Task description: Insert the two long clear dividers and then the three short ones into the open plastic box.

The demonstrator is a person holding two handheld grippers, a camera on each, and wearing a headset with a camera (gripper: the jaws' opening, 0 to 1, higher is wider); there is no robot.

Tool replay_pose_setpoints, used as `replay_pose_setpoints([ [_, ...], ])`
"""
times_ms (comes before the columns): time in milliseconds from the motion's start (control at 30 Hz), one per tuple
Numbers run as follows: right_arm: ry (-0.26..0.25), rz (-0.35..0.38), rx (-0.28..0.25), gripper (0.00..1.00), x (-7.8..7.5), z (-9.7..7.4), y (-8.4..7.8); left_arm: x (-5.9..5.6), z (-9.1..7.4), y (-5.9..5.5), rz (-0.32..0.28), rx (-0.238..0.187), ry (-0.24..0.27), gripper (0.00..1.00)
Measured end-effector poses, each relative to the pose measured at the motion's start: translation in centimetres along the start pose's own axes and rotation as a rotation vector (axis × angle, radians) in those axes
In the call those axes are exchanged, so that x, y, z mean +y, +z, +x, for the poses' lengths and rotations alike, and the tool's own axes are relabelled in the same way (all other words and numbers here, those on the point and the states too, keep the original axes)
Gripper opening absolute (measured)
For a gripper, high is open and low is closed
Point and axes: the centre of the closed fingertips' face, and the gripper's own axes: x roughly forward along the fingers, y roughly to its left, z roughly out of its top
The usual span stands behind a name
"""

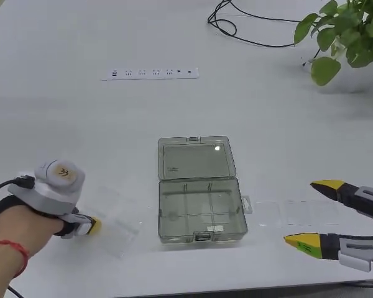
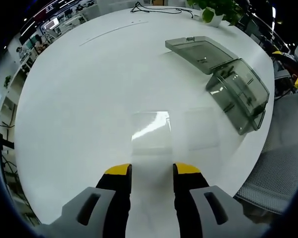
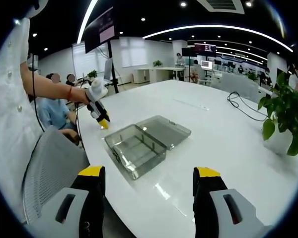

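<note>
Here the open plastic box (image 1: 202,214) stands near the front edge of the table (image 1: 81,124), its lid laid back. One clear divider (image 2: 150,130) lies flat just ahead of the left gripper (image 2: 153,171), whose jaws stand partly apart and empty. Further dividers (image 1: 295,214) lie flat between the box and the right gripper (image 1: 316,213), which is spread wide and also empty. Likely faults: a thin, nearly invisible sheet slides from closing jaws, skids toward the front edge, or two lift together. Long and short pieces may be confused.
</note>
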Motion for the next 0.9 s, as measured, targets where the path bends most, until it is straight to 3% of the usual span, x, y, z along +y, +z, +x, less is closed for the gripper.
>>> replay_pose_setpoints([
  [200, 0.000, -0.002, 0.001, 0.72, 0.1, 0.0, 0.0, -0.4, -0.2, 0.0, -0.049, 0.026, -0.027, 0.31],
  [333, -0.001, -0.002, 0.002, 0.72, 0.1, -0.2, -0.1, -0.7, -0.4, 0.0, -0.073, 0.021, -0.043, 0.31],
  [900, 0.016, -0.009, 0.000, 0.72, 0.7, 0.3, 0.6, -1.6, -1.2, 0.1, -0.258, -0.102, -0.114, 0.30],
])
